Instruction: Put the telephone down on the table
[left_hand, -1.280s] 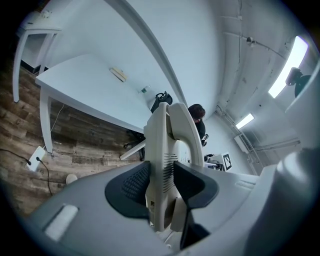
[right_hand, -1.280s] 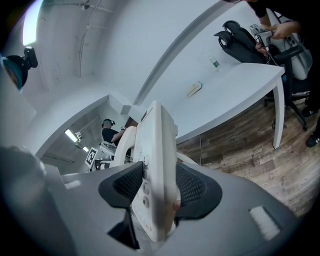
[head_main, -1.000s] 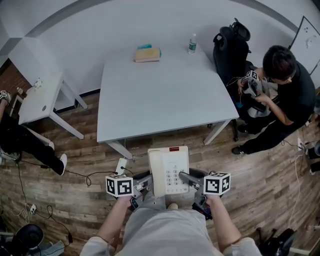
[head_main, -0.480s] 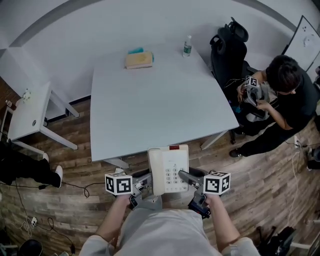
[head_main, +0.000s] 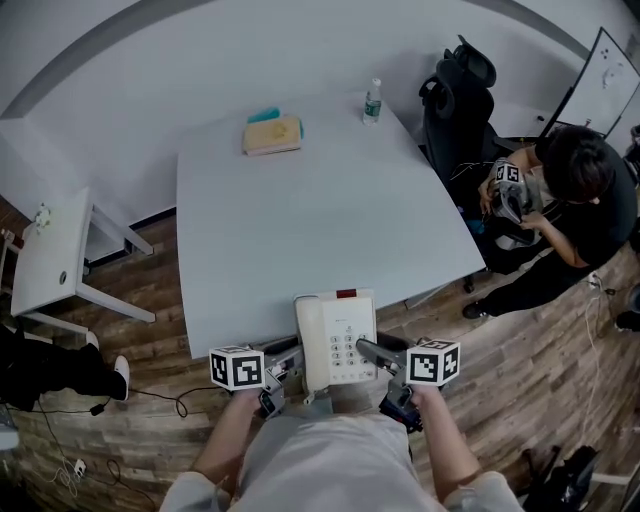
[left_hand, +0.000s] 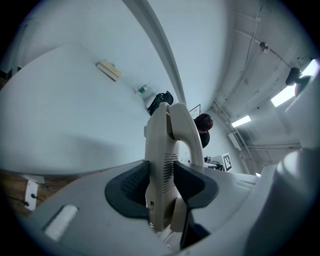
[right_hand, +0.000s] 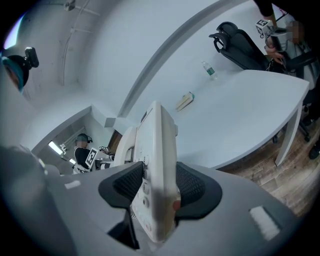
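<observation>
Left gripper (head_main: 288, 366), right gripper (head_main: 374, 357) (2 clamped)

Worktop (head_main: 300, 230) is bare across the near edge and middle, so there's open room ahead of the telephone (head_main: 337, 340). Only obstacles on it: tan book (head_main: 272, 134) and bottle (head_main: 372, 102), both at the far edge. Chair (head_main: 455, 95) and seated person (head_main: 575, 190) crowd the right side.

Telephone (head_main: 336, 340) keypad print, bottle (head_main: 372, 101) label too small to read; whiteboard (head_main: 605, 75) cut off.
</observation>
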